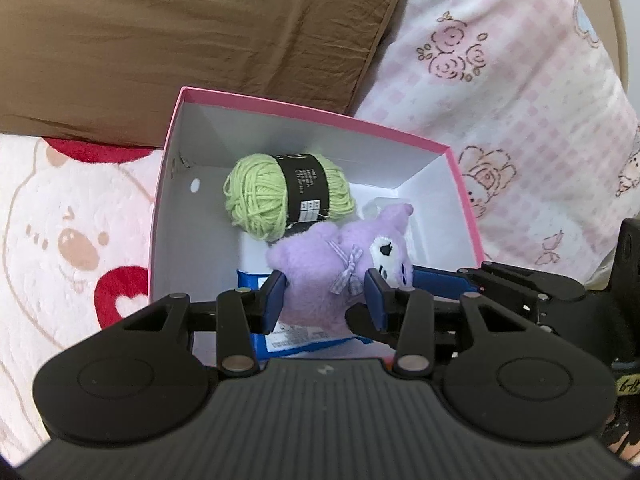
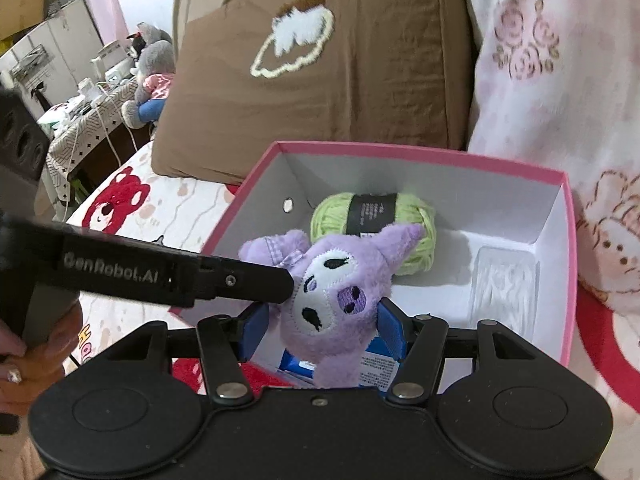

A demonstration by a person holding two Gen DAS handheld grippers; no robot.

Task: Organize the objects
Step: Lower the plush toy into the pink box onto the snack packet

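Bed with cartoon bedding, a pink box on it, and a purple plush carried in by both tools.

Bedding printed with red and pink cartoon figures (image 1: pixel 60 220) lay under a brown pillow (image 1: pixel 180 40) and a pink floral one (image 1: pixel 520 100), with the pink box (image 1: pixel 320 110) set before them. Inside it already sat a ball of green yarn (image 1: pixel 260 196), a blue packet (image 2: pixel 298 366) at the near end and a clear wrapped item (image 2: pixel 504 284) on the right, so much of the sorting looked done. Over the box's near end hung the purple plush (image 1: pixel 316 280), clenched at the body by the left tool (image 1: pixel 326 294) and at the head by the right tool (image 2: pixel 320 326). Judging by this, lowering and releasing it remained; other loose objects were not visible.
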